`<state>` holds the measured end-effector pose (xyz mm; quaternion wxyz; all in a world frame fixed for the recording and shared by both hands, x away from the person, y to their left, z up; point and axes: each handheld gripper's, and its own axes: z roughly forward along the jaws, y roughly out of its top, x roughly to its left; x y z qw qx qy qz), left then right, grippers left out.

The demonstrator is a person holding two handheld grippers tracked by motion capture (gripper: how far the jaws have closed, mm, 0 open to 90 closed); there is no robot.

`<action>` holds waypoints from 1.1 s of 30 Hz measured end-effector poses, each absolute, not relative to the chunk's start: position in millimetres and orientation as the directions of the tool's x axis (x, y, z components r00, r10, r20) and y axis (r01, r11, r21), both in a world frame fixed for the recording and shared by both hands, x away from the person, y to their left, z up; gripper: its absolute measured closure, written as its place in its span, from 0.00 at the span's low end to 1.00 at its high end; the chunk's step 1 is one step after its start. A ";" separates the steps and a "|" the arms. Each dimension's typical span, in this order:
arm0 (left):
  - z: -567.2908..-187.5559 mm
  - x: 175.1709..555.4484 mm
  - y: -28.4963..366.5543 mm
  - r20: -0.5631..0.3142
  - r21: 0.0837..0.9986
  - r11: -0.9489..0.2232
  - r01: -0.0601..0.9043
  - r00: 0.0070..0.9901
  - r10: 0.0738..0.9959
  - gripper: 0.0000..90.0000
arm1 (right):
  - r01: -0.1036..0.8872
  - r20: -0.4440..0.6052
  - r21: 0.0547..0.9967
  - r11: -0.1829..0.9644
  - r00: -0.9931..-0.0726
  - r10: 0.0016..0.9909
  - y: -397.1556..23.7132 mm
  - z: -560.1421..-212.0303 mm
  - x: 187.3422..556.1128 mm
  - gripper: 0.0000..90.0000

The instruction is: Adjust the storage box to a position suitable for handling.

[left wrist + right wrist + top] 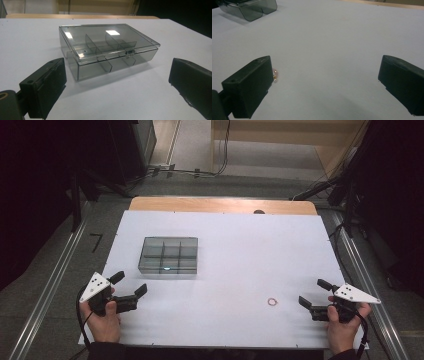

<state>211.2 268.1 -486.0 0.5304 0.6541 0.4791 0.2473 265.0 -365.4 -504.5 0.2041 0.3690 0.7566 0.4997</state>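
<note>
Waiting to start: ring and closed box

Resting near the table edge, the left gripper (131,286) and right gripper (311,293) stand wide open, empty. The bead ring (272,301) lies just beside the right one; farther off, the compartment box (168,255) is closed. Probably opening the lid comes next.

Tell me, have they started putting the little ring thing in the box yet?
Not yet, it seems. Nothing looks done: the clear box has its lid shut and latched, and the small ring lies on the white table. In hand: the left tongs are open, facing the box, and the right tongs are open beside the ring. Probably left: open the lid, pick up the ring, put it inside.
</note>
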 end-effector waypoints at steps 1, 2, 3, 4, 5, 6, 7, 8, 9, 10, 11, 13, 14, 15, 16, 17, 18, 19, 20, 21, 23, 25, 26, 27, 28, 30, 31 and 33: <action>-483.0 212.7 266.9 -0.186 0.928 0.016 0.371 0.427 0.885 0.02 | 0.357 0.051 0.902 0.242 -0.646 0.762 -363.5 -504.9 265.6 0.00; -480.3 214.3 265.9 -0.189 0.925 0.014 0.380 0.428 0.884 0.04 | 0.357 0.042 0.898 0.256 -0.650 0.758 -362.2 -505.1 265.9 0.00; -477.9 216.0 264.8 -0.195 0.922 0.020 0.386 0.418 0.887 0.08 | 0.349 0.036 0.901 0.259 -0.654 0.755 -361.5 -505.3 265.7 0.00; -473.8 219.5 263.7 -0.203 0.921 0.033 0.389 0.404 0.892 0.11 | 0.344 0.032 0.902 0.259 -0.654 0.756 -361.7 -505.2 265.1 0.00; -472.0 222.0 263.3 -0.211 0.915 0.039 0.401 0.396 0.894 0.15 | 0.344 0.036 0.904 0.253 -0.652 0.757 -362.2 -505.1 264.5 0.00; -470.6 225.0 263.0 -0.224 0.909 0.044 0.414 0.396 0.891 0.20 | 0.344 0.041 0.907 0.245 -0.649 0.760 -362.9 -505.2 264.6 0.00; -470.6 225.0 263.0 -0.224 0.909 0.044 0.414 0.396 0.891 0.23 | 0.345 0.046 0.907 0.240 -0.648 0.760 -363.4 -505.2 264.8 0.00; -468.8 228.1 262.5 -0.235 0.901 0.050 0.430 0.389 0.891 0.26 | 0.344 0.045 0.908 0.241 -0.651 0.758 -363.7 -505.4 265.4 0.00; -466.9 231.2 261.3 -0.241 0.893 0.056 0.446 0.370 0.897 0.26 | 0.344 0.045 0.908 0.241 -0.651 0.758 -363.7 -505.4 265.4 0.00; -465.3 234.4 260.7 -0.243 0.888 0.056 0.457 0.360 0.901 0.31 | 0.344 0.043 0.907 0.244 -0.651 0.758 -363.2 -505.5 265.4 0.00; -462.8 240.9 259.5 -0.232 0.883 0.046 0.467 0.349 0.908 0.39 | 0.342 0.038 0.906 0.251 -0.655 0.755 -362.3 -505.7 265.2 0.00; -461.7 244.7 259.2 -0.232 0.880 0.044 0.473 0.347 0.909 0.47 | 0.342 0.043 0.907 0.248 -0.658 0.752 -362.6 -505.6 265.4 0.00; -460.7 248.6 259.6 -0.230 0.877 0.040 0.480 0.344 0.910 0.52 | 0.343 0.047 0.907 0.245 -0.659 0.751 -363.0 -505.7 265.8 0.00; -459.6 252.4 260.2 -0.232 0.873 0.042 0.486 0.339 0.912 0.57 | 0.343 0.049 0.907 0.244 -0.662 0.748 -363.2 -505.8 266.2 0.00; -457.7 260.4 262.2 -0.231 0.867 0.033 0.498 0.343 0.910 0.64 | 0.350 0.056 0.904 0.243 -0.662 0.747 -363.0 -505.9 266.5 0.00; -457.7 260.4 262.2 -0.231 0.867 0.033 0.498 0.343 0.910 0.74 | 0.352 0.057 0.903 0.245 -0.665 0.744 -362.7 -506.2 267.1 0.00; -456.9 264.3 263.1 -0.222 0.863 0.023 0.505 0.338 0.914 0.77 | 0.350 0.051 0.902 0.252 -0.667 0.744 -362.4 -506.3 267.2 0.00; -456.0 268.1 264.4 -0.218 0.858 0.022 0.512 0.326 0.920 0.77 | 0.350 0.051 0.902 0.252 -0.667 0.744 -362.4 -506.3 267.2 0.00; -454.8 271.4 265.7 -0.217 0.855 0.023 0.519 0.318 0.923 0.88 | 0.349 0.050 0.902 0.253 -0.668 0.742 -362.1 -506.3 266.7 0.00; -453.7 275.0 266.9 -0.218 0.853 0.020 0.521 0.321 0.922 0.92 | 0.348 0.050 0.903 0.252 -0.668 0.743 -362.2 -506.3 266.7 0.00; -451.5 282.5 268.0 -0.195 0.847 -0.002 0.532 0.314 0.929 0.95 | 0.352 0.055 0.903 0.248 -0.665 0.745 -362.4 -506.3 266.4 0.00; -449.5 290.4 269.7 -0.192 0.840 -0.009 0.543 0.313 0.930 1.00 | 0.351 0.056 0.904 0.245 -0.665 0.744 -362.7 -506.3 266.3 0.00; -448.5 294.2 270.8 -0.191 0.835 -0.010 0.549 0.307 0.932 1.00 | 0.351 0.055 0.903 0.247 -0.666 0.744 -362.7 -506.2 266.3 0.00; -447.7 297.9 272.0 -0.193 0.832 -0.008 0.554 0.302 0.934 1.00 | 0.350 0.055 0.903 0.248 -0.667 0.743 -362.4 -506.3 266.5 0.00; -446.9 301.5 273.0 -0.192 0.830 -0.006 0.558 0.297 0.935 1.00 | 0.350 0.055 0.903 0.248 -0.667 0.743 -362.4 -506.3 266.5 0.00; -445.8 308.7 274.4 -0.192 0.824 -0.012 0.566 0.300 0.934 1.00 | 0.351 0.056 0.902 0.252 -0.673 0.737 -362.7 -506.5 267.7 0.00; -445.7 312.5 275.1 -0.190 0.821 -0.017 0.571 0.300 0.935 1.00 | 0.351 0.057 0.902 0.251 -0.674 0.736 -362.9 -506.5 267.9 0.00; -446.1 320.2 276.2 -0.204 0.811 -0.012 0.585 0.302 0.931 1.00 | 0.352 0.059 0.902 0.250 -0.675 0.735 -363.0 -506.5 268.0 0.00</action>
